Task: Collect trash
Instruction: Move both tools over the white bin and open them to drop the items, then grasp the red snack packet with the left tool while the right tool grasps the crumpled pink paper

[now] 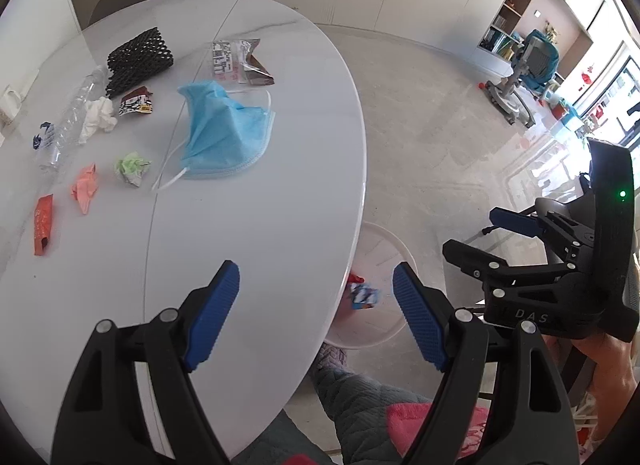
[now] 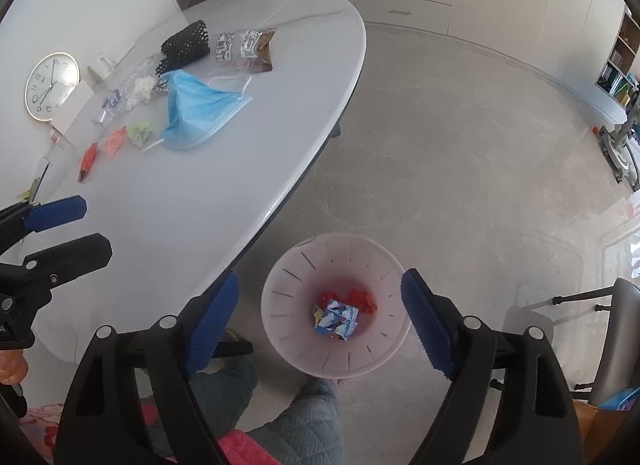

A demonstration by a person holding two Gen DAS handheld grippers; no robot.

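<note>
A white bin (image 2: 280,305) stands on the floor by the table edge, with a blue-white wrapper (image 2: 336,319) and red scraps (image 2: 362,299) inside; it also shows in the left wrist view (image 1: 384,249). My right gripper (image 2: 320,317) is open and empty above the bin. My left gripper (image 1: 316,305) is open and empty over the table's near edge. On the white table (image 1: 260,225) lie a blue face mask (image 1: 224,133), a green paper ball (image 1: 132,169), a pink scrap (image 1: 84,187), a red wrapper (image 1: 43,225), a white tissue (image 1: 98,115), a plastic bottle (image 1: 76,109) and clear packets (image 1: 236,61).
A black mesh holder (image 1: 140,59) stands at the table's back. A clock (image 2: 52,85) and a white box (image 2: 74,107) lie at the table's left. My legs (image 2: 296,425) are below the bin. A grey chair (image 2: 616,337) stands to the right.
</note>
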